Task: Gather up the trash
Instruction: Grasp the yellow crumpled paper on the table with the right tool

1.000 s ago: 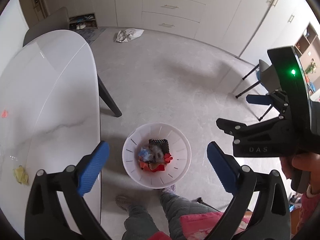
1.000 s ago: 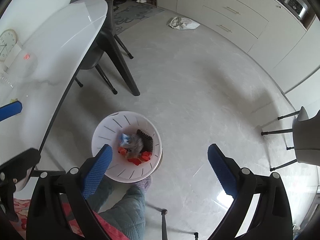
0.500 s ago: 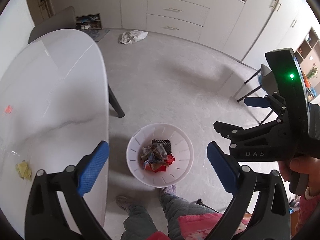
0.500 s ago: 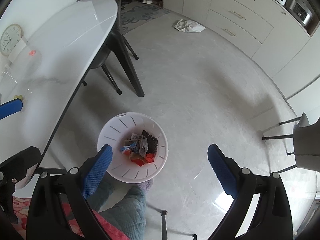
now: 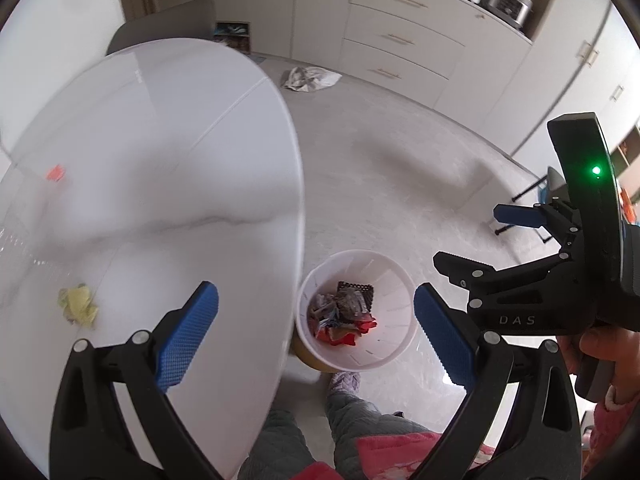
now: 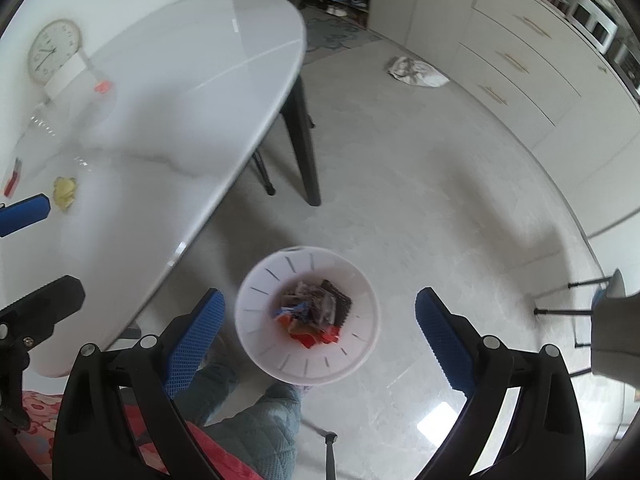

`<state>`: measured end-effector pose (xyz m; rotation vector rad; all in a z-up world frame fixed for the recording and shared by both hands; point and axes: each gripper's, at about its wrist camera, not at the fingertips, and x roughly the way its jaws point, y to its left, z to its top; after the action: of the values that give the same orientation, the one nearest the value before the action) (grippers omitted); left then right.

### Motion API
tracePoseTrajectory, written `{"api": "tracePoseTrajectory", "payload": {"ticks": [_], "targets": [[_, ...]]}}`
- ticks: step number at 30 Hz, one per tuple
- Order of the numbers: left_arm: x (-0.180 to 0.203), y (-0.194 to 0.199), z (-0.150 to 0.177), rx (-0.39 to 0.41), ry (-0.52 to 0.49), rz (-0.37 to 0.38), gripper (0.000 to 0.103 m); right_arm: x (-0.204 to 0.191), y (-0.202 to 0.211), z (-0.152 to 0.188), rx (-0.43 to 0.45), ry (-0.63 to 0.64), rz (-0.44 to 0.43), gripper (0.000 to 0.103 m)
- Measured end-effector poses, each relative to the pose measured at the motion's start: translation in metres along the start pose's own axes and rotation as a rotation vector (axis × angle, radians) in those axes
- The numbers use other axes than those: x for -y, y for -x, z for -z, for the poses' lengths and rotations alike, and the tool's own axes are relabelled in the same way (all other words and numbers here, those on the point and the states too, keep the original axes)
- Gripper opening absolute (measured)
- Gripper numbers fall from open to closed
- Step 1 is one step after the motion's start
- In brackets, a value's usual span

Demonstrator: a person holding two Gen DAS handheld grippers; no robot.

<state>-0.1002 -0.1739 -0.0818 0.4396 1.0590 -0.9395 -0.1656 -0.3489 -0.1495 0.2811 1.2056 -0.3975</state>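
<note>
- While both tools hung above the floor beside the table, the left gripper (image 5: 316,338) had its blue pads spread wide with nothing between them.
- The right gripper (image 6: 320,328) was likewise spread and held nothing; it also showed at the right edge of the left wrist view (image 5: 520,280), gripped by a hand (image 5: 608,356).
- The white bin (image 5: 394,354) stood on the pale floor, just beside the table's edge, directly below both tools; also seen from the right wrist (image 6: 260,304).
- Inside the bin lay mixed wrappers (image 5: 340,316): red, blue, grey and a black meshed piece.
- A crumpled yellow scrap (image 5: 78,304) lay on the white table (image 5: 160,152), well apart from the bin; right view (image 6: 65,192).
- A small orange-red bit (image 5: 55,172) sat farther back on the table; blurred, probably a scrap.
- A crumpled white bag (image 5: 310,78) lay on the floor near the drawers.
- A round clock (image 6: 52,51) leaned at the table's far side.
</note>
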Motion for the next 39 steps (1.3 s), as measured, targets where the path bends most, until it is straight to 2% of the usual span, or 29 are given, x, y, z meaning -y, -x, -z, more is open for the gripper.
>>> {"api": "tracePoseTrajectory", "payload": {"ticks": [7, 15, 22, 28, 32, 38, 39], "targets": [[-0.044, 0.013, 0.011, 0.015, 0.067, -0.043, 0.094, -0.056, -0.003, -0.021, 0.01, 0.098, -0.041, 0.095], [-0.12, 0.027, 0.028, 0.02, 0.184, -0.118, 0.094, -0.122, -0.015, -0.05, 0.006, 0.21, -0.098, 0.095], [-0.191, 0.038, 0.053, 0.017, 0.277, -0.188, 0.094, -0.186, -0.035, -0.077, 0.002, 0.307, -0.215, 0.095], [-0.243, 0.044, 0.074, 0.005, 0.334, -0.221, 0.094, -0.253, -0.063, -0.094, 0.009, 0.463, -0.318, 0.095], [-0.269, 0.045, 0.087, -0.012, 0.365, -0.231, 0.094, -0.293, -0.081, -0.099, -0.017, 0.556, -0.343, 0.087], [-0.287, 0.038, 0.094, -0.033, 0.393, -0.233, 0.094, -0.326, -0.091, -0.105, -0.054, 0.587, -0.431, 0.086], [-0.289, 0.036, 0.093, -0.036, 0.395, -0.234, 0.094, -0.33, -0.092, -0.105, -0.06, 0.588, -0.442, 0.082]]}}
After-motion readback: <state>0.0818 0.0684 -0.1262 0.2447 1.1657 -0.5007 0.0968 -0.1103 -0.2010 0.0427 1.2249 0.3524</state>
